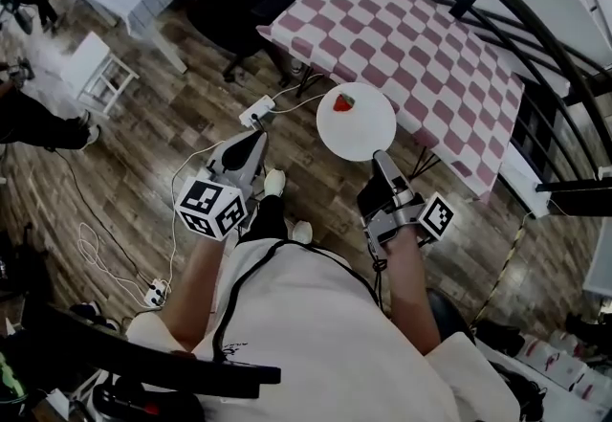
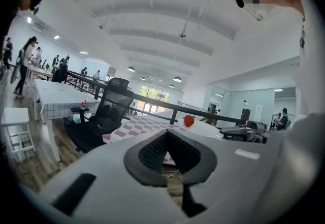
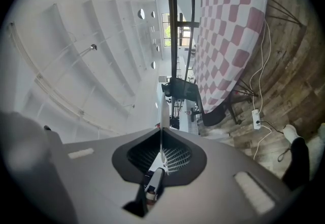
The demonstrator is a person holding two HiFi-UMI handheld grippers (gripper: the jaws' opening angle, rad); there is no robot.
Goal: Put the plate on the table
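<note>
Right gripper (image 1: 381, 159) pinches plate (image 1: 359, 131) rim (strawberry (image 1: 343, 102) aboard); left gripper (image 1: 256, 136) closed, empty.

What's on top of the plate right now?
One strawberry sits near the far edge of the plate; the rest shows bare. The right gripper clamps the near rim, hiding that spot.

I see the plate (image 1: 359, 128), round and white, held about level, with its near rim pinched in my right gripper (image 1: 382, 160). A red strawberry (image 1: 343, 102) sits near its far rim. The plate hangs just off the near edge of the table (image 1: 411, 37), which wears a pink-and-white checked cloth.
</note>
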